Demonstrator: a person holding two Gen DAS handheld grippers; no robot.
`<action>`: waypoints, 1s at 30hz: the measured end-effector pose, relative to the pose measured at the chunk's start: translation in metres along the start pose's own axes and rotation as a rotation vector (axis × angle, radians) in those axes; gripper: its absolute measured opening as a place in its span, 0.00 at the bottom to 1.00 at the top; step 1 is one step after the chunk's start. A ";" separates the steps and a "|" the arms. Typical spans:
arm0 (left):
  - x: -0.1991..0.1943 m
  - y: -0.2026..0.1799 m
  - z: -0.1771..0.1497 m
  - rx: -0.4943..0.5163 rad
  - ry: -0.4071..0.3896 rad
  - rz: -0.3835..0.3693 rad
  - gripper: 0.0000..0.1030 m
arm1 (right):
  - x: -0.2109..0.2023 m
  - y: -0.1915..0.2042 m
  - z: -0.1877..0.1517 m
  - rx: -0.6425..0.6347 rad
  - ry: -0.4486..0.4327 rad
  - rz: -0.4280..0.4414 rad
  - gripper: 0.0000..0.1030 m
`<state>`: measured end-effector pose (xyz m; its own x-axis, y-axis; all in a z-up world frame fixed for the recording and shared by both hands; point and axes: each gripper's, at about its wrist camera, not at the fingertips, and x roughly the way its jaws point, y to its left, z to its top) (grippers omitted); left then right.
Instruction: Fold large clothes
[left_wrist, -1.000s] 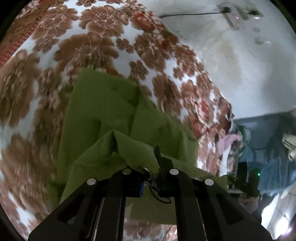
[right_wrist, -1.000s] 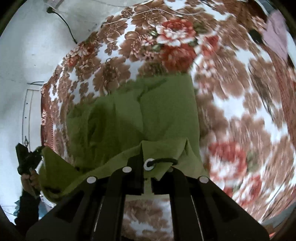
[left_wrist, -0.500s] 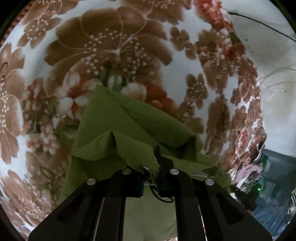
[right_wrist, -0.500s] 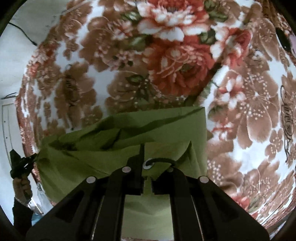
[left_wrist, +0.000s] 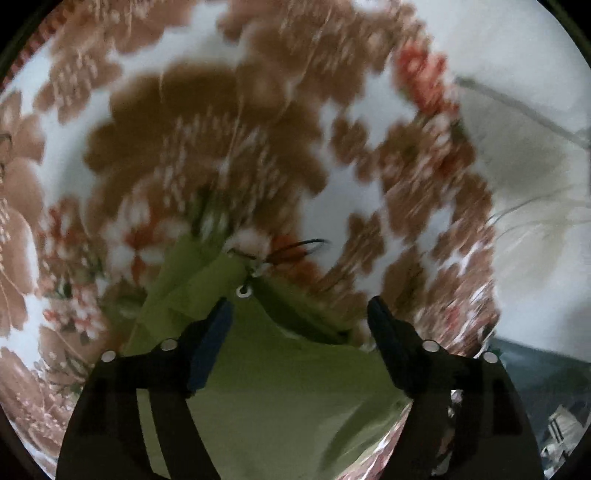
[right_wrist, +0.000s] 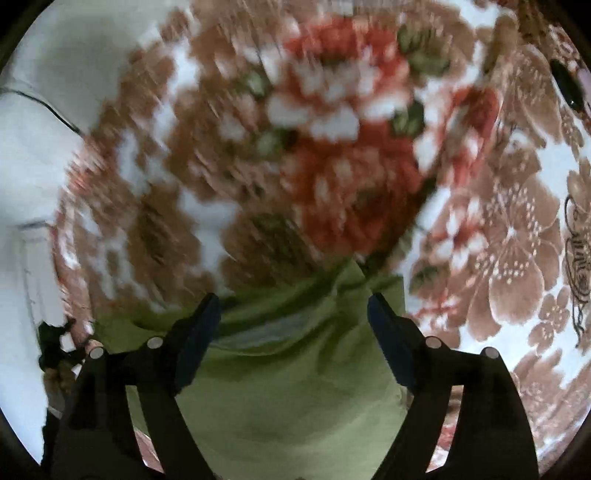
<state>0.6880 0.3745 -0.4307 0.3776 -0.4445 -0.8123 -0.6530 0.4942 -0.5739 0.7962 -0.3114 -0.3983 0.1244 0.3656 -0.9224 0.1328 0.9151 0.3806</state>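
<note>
Hovering with their jaws spread wide and nothing between them, the left gripper (left_wrist: 299, 314) and the right gripper (right_wrist: 293, 310) both sit just above the green garment (left_wrist: 280, 387), which lies in folded layers on the floral bedspread (left_wrist: 192, 140) and fills the 6 o'clock half of each view. Nothing pins the top layer, so the main risk, in my judgement, is that a fingertip or the left gripper's blue pad (left_wrist: 210, 347) drags across the cloth and pulls the fold open; both views are smeared with motion blur, which points to quick movement and raises that chance. A metal eyelet (left_wrist: 242, 291) with a thin drawstring (left_wrist: 295, 246) trailing toward 12 o'clock lies just ahead of the left fingers, and that cord could snag a finger and tug the whole edge askew. Soft ridges near the far hem at 12 o'clock in the right view may set into creases if pressed. Around the bed, a pale wall (left_wrist: 517, 155) rises at 2 o'clock in the left view; a small dark object (right_wrist: 565, 86) rests on the bedspread at 2 o'clock in the right view, well apart from the garment. Nothing blocks either gripper.
</note>
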 end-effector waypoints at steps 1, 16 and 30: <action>-0.008 -0.003 -0.002 0.016 -0.024 0.003 0.73 | -0.010 0.003 -0.003 -0.023 -0.037 -0.005 0.79; 0.033 -0.021 -0.273 0.785 -0.425 0.320 0.95 | 0.052 0.143 -0.219 -0.465 -0.412 -0.340 0.90; 0.073 0.034 -0.270 0.902 -0.512 0.465 0.96 | 0.113 0.101 -0.237 -0.614 -0.535 -0.515 0.90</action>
<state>0.5158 0.1571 -0.4818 0.5814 0.1782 -0.7938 -0.1672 0.9811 0.0977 0.5908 -0.1376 -0.4798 0.6467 -0.0925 -0.7571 -0.2228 0.9264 -0.3035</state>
